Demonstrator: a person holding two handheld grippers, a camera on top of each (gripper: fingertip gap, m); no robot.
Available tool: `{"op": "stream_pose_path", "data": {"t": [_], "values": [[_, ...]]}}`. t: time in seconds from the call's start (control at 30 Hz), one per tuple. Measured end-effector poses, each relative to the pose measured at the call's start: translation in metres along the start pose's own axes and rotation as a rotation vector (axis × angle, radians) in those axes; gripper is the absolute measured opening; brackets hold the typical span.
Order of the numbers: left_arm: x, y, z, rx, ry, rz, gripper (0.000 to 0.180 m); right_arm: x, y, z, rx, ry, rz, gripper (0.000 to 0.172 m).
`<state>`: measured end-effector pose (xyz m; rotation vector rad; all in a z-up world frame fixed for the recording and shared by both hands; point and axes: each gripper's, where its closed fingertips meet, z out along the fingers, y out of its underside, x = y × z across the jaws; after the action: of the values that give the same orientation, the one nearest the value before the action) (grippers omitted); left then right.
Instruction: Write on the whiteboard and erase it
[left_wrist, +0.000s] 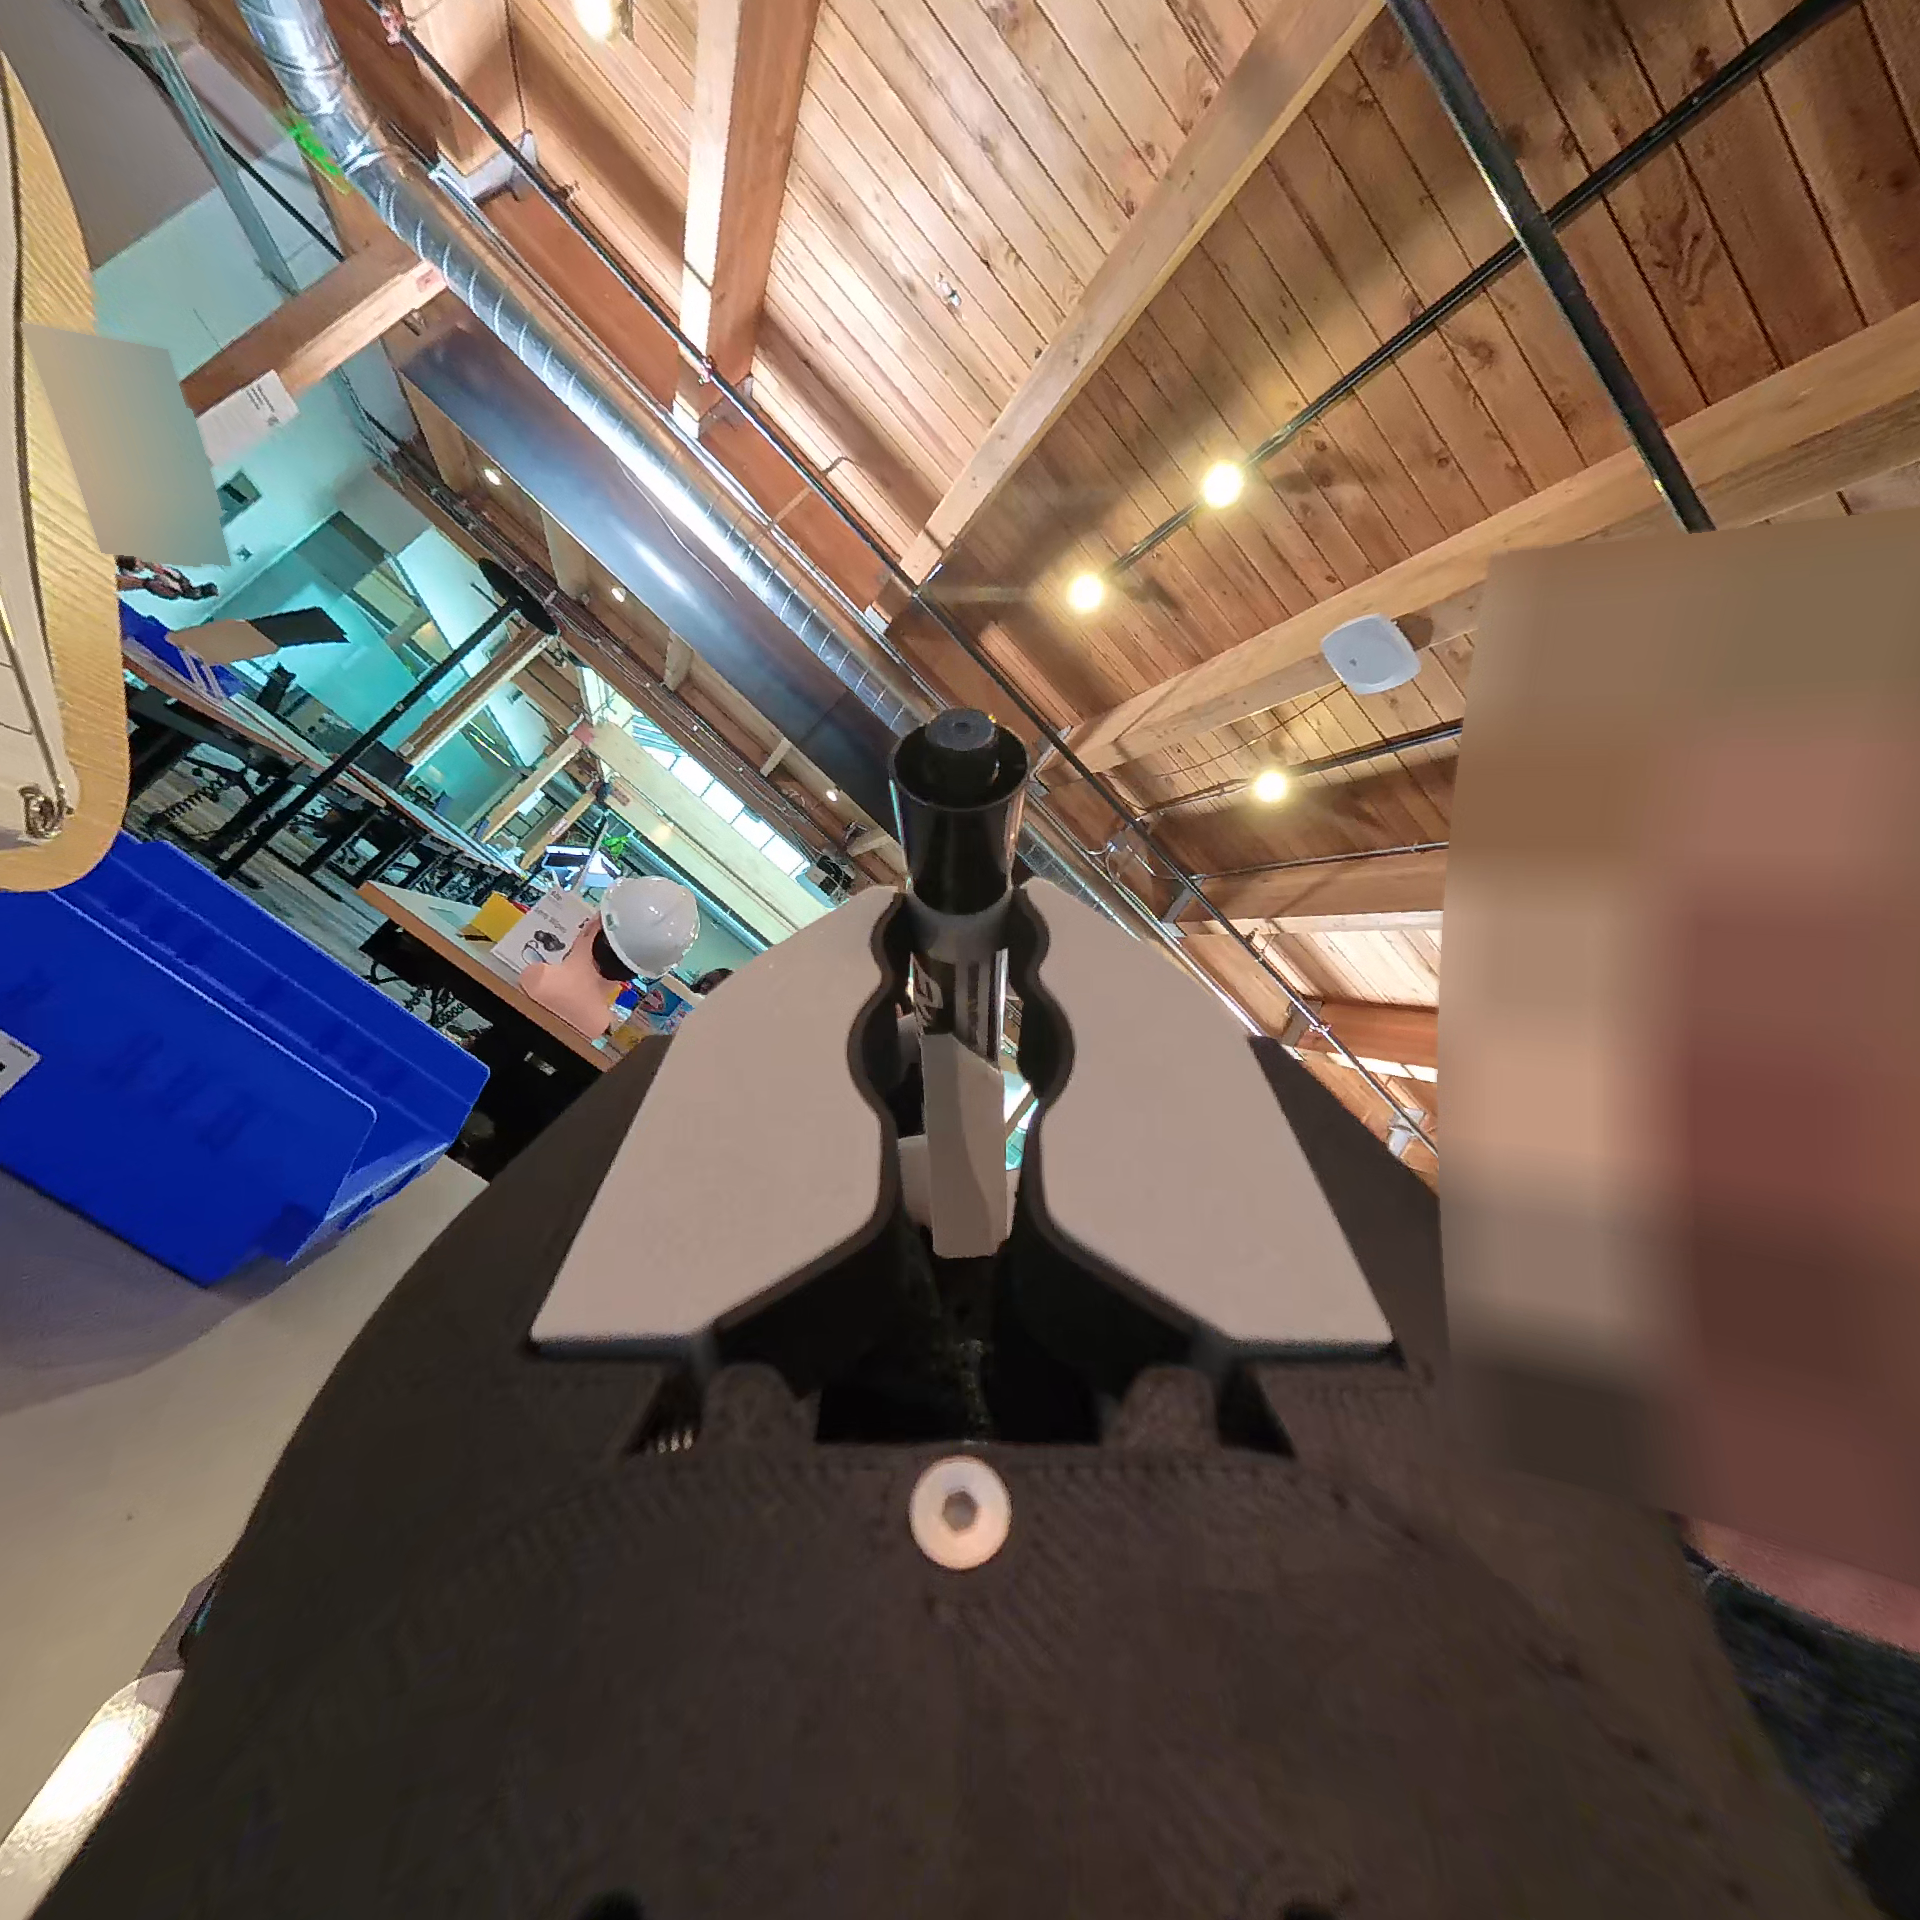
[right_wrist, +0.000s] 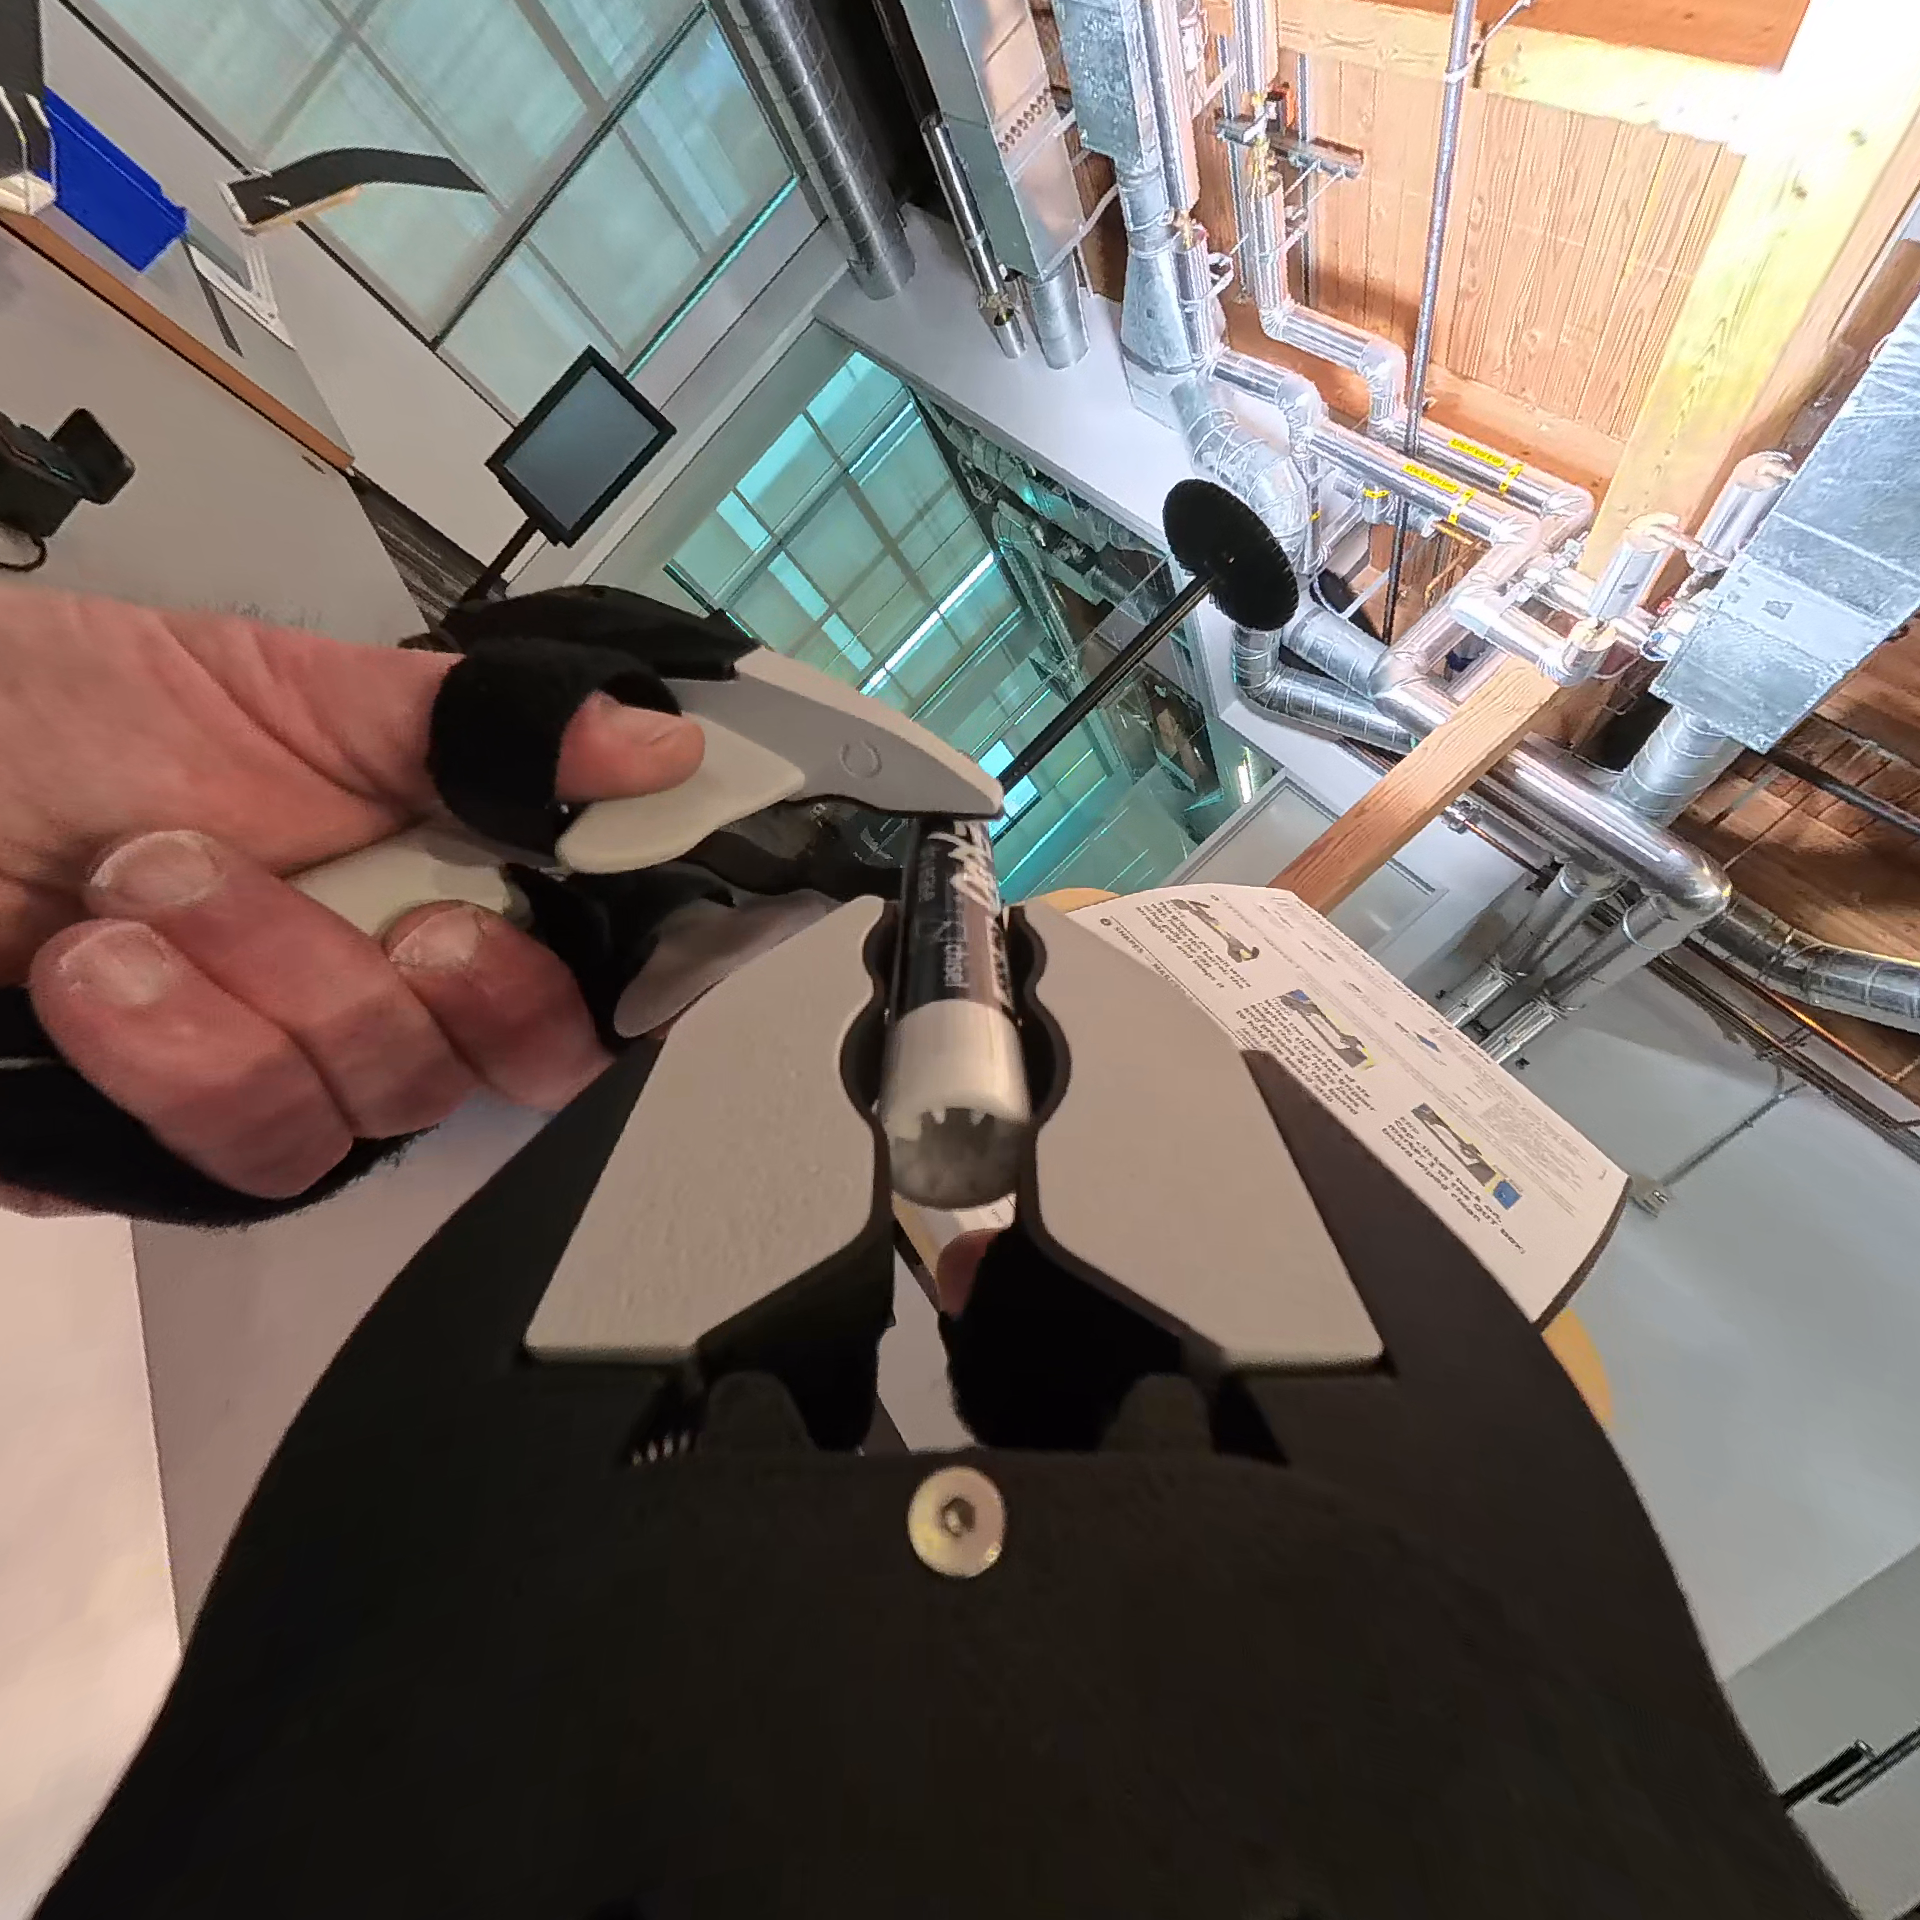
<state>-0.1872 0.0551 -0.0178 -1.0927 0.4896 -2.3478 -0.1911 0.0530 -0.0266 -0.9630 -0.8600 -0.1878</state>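
A black marker (left_wrist: 956, 831) with a white barrel stands upright between the fingertips of my left gripper (left_wrist: 961, 899), which is shut on it; its black end sticks out toward the ceiling. In the right wrist view the same marker (right_wrist: 951, 1060) passes between the fingertips of my right gripper (right_wrist: 948, 909), which is shut on it, with the white end toward the camera. The left gripper's grey finger (right_wrist: 831, 748) clamps the marker's far part there, held by a hand (right_wrist: 208, 831) in a black fingerless glove. Both grippers are lifted and face the ceiling.
A blue bin (left_wrist: 208, 1091) sits on a pale table (left_wrist: 104, 1507) at the left, below a white panel with a wooden rim (left_wrist: 62, 520). A wood-rimmed board bearing a printed sheet (right_wrist: 1351, 1039) lies behind my right gripper. A black stand with a dark screen (right_wrist: 582, 447) is farther off. My left and right fingertips are right by each other.
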Motion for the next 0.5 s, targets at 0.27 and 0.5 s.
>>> {"op": "stream_pose_path", "data": {"t": [0.27,0.5], "values": [[0.0,0.004,0.002,-0.006,0.005,0.008,0.018,-0.001,0.001,-0.004,0.004,-0.031,0.048,0.02],[0.007,-0.012,-0.006,-0.115,-0.02,0.279,0.037,0.014,0.002,-0.028,0.033,-0.216,0.309,0.02]]}}
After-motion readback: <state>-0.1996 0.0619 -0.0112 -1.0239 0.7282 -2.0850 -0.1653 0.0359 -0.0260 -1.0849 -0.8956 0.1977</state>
